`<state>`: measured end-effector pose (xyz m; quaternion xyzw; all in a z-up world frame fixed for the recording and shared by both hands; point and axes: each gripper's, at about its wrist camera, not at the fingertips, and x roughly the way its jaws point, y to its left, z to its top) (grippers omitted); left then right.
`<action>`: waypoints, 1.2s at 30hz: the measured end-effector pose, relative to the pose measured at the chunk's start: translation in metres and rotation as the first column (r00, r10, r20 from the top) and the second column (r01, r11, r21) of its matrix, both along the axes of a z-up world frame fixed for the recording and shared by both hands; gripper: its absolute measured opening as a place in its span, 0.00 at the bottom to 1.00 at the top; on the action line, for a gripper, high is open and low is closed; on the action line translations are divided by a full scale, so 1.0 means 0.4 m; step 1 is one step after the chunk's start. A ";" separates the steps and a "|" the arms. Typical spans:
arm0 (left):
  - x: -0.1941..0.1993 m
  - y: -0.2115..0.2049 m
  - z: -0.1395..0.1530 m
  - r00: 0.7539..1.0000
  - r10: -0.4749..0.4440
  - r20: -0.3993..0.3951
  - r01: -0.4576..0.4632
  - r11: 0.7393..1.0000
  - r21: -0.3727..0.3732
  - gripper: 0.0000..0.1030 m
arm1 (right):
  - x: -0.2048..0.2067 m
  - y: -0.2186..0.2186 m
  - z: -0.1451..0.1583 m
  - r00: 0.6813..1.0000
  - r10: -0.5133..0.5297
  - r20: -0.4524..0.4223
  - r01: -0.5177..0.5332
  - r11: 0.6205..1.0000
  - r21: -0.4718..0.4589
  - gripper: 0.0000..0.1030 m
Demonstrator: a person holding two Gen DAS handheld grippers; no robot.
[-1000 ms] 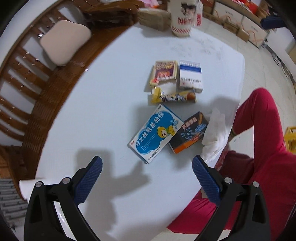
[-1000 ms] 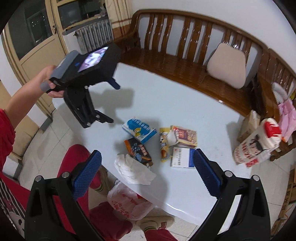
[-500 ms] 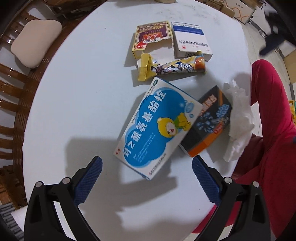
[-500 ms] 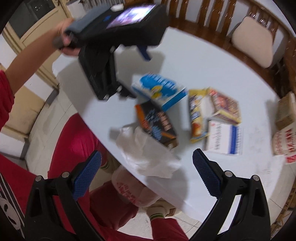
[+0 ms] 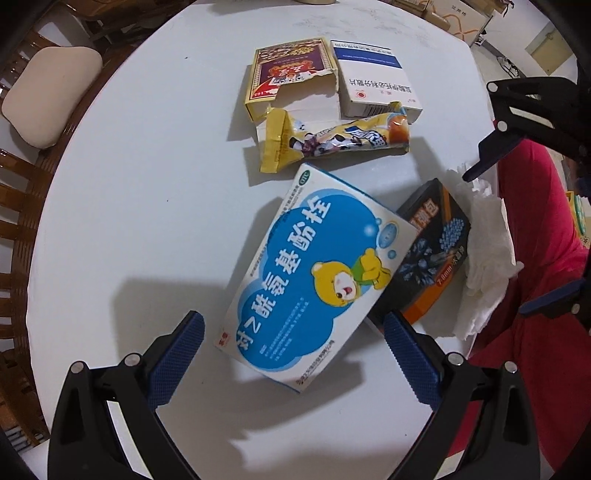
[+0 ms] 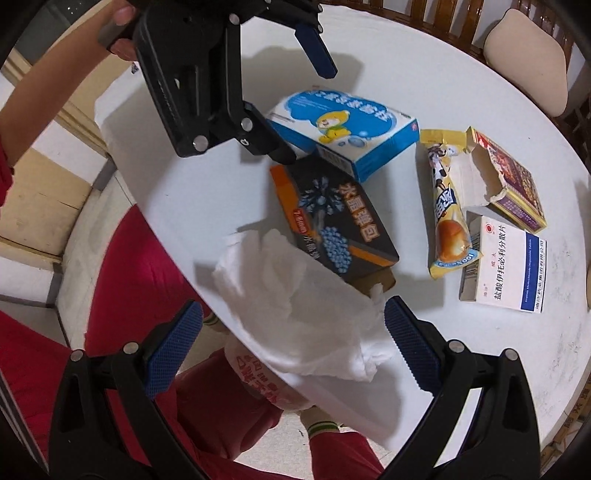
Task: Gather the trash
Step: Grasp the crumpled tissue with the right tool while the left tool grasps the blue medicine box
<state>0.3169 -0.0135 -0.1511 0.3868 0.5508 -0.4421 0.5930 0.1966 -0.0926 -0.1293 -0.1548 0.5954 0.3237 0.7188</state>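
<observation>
Left claw point(image 5: 291, 334) wide open, low in the left wrist view, both blue pads point(image 5: 176, 357) clear of everything, spread either side of the near end of the blue box point(image 5: 314, 280). Blue box flat on the white worktop point(image 5: 147, 184), centre of frame, one corner overlapping the black box point(image 5: 437, 251) at its right. Tissue point(image 5: 484, 258) crumpled at the right edge of the worktop, touching the black box. Upper centre: yellow wrapper point(image 5: 332, 142) lying crosswise, torn carton point(image 5: 291, 75) above it, white box point(image 5: 373, 83) just right of the carton and touching it. Right claw point(image 5: 509, 229) at the right edge of that frame, fingers apart, above the tissue. Cushion point(image 5: 48, 92) on a wooden bench, upper left.

Right claw point(image 6: 293, 339) open in its own view, low in frame, pads point(image 6: 412, 350) straddling the tissue point(image 6: 306, 310), not touching it as far as can be told. Tissue hanging over the near worktop point(image 6: 406, 74) edge, against the black box point(image 6: 332, 218) at centre. Blue box point(image 6: 343, 129) above that, with the left claw point(image 6: 291, 88) hovering over its left end, upper left, held by a hand point(image 6: 118, 33). Wrapper point(image 6: 447, 206), carton point(image 6: 506, 177) and white box point(image 6: 506, 269) right of centre. Plastic bag point(image 6: 258, 380) below the worktop edge, beside red trousers point(image 6: 140, 258).
</observation>
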 end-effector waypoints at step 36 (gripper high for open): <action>-0.030 -0.025 0.021 0.996 0.086 0.037 -0.086 0.996 -0.021 0.65 | -0.015 0.013 -0.039 0.998 -0.040 0.048 0.043 0.997 -0.068 0.35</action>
